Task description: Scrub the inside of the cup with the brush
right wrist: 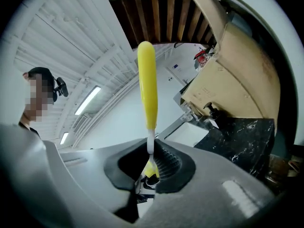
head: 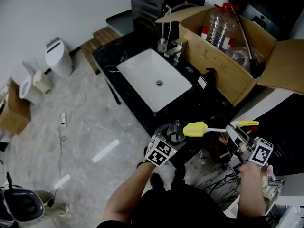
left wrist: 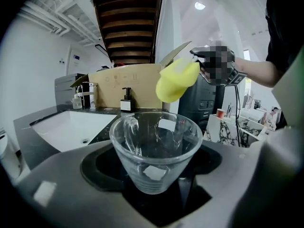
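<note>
One black tabletop [head: 111,56] with a white sink [head: 140,68] and a cardboard box [head: 223,75] takes up the far side. Both tools are held clear of it, nearer the person.

Left gripper [head: 172,137]: fingers spread wide and clamped on a clear glass cup [left wrist: 154,148], mouth up.

Right gripper [right wrist: 149,174]: fingers pressed tight on the thin handle of a yellow brush [right wrist: 146,82].

Brush head hangs just above and beyond the cup's rim, not inside.

Step in hand, as I judge it: lining up for entry, scrubbing not begun. Next move calls for lowering the head through the mouth to the inner wall, cup kept steady.
</note>
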Demonstrator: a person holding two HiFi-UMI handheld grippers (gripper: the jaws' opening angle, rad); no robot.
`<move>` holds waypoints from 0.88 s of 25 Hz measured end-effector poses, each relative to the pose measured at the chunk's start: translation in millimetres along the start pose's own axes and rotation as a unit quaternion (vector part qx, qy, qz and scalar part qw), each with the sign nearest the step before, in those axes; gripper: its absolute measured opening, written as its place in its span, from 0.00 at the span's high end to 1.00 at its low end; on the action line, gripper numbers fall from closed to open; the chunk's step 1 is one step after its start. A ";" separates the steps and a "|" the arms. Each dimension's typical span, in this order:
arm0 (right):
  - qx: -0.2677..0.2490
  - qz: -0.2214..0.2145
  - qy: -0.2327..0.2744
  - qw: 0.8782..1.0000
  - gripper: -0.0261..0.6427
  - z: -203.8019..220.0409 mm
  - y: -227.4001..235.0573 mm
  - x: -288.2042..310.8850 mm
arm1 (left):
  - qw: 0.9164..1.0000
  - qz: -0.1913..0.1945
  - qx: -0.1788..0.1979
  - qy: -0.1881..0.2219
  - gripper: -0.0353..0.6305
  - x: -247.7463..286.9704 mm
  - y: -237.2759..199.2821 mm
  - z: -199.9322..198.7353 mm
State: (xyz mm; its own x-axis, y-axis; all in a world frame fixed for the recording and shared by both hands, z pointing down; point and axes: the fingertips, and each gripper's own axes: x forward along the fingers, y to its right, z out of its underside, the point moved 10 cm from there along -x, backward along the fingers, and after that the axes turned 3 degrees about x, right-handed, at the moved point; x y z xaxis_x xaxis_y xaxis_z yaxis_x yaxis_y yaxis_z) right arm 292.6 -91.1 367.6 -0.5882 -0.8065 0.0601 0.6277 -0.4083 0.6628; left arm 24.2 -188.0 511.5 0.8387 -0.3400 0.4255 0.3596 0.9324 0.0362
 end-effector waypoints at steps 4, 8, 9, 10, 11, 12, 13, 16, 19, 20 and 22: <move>0.000 0.027 0.038 0.999 0.91 7.4 -8.5 -19.2 | 0.999 0.036 -0.004 -0.012 0.32 11.2 -8.3 -2.1; -0.021 0.066 0.050 0.996 0.91 18.4 -19.9 -34.3 | 0.999 0.044 -0.001 -0.025 0.30 5.8 -10.1 -0.2; -0.026 0.072 0.051 0.996 0.91 20.8 -23.8 -36.9 | 0.999 0.044 -0.005 -0.024 0.29 2.7 -9.8 0.5; -0.030 0.076 0.052 0.995 0.91 22.3 -27.9 -38.7 | 0.999 0.044 -0.008 -0.022 0.28 -0.6 -9.7 0.6; -0.035 0.078 0.053 0.995 0.91 22.8 -32.0 -39.7 | 0.999 0.043 -0.010 -0.020 0.28 -3.8 -9.8 0.0; -0.040 0.079 0.054 0.995 0.91 22.4 -35.9 -39.9 | 0.999 0.041 -0.009 -0.016 0.28 -7.3 -10.0 -1.4; -0.046 0.078 0.055 0.994 0.91 21.6 -39.7 -39.5 | 0.999 0.039 -0.008 -0.014 0.28 -11.3 -10.1 -3.2; -0.060 0.073 0.058 0.994 0.91 20.7 -49.5 -35.7 | 0.999 0.031 -0.007 -0.009 0.28 -25.8 -10.6 -7.2; -0.076 0.066 0.056 0.993 0.91 18.9 -56.1 -28.9 | 1.000 0.018 -0.006 0.011 0.29 -38.7 -12.4 -11.3; -0.081 0.063 0.054 0.993 0.91 17.6 -57.6 -25.8 | 1.000 0.012 -0.005 0.015 0.30 -43.6 -13.6 -13.1; -0.088 0.054 0.051 0.993 0.91 15.7 -59.6 -20.2 | 1.000 0.002 -0.007 0.022 0.32 -54.7 -15.5 -17.3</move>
State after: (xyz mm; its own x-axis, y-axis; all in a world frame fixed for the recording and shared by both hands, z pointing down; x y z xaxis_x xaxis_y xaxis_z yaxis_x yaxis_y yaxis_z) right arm 259.1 -43.8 338.6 -0.4640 -0.8849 0.0415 0.7690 -0.3791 0.5147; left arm -20.1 -186.0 472.0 0.8576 -0.3412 0.3848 0.3613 0.9322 0.0214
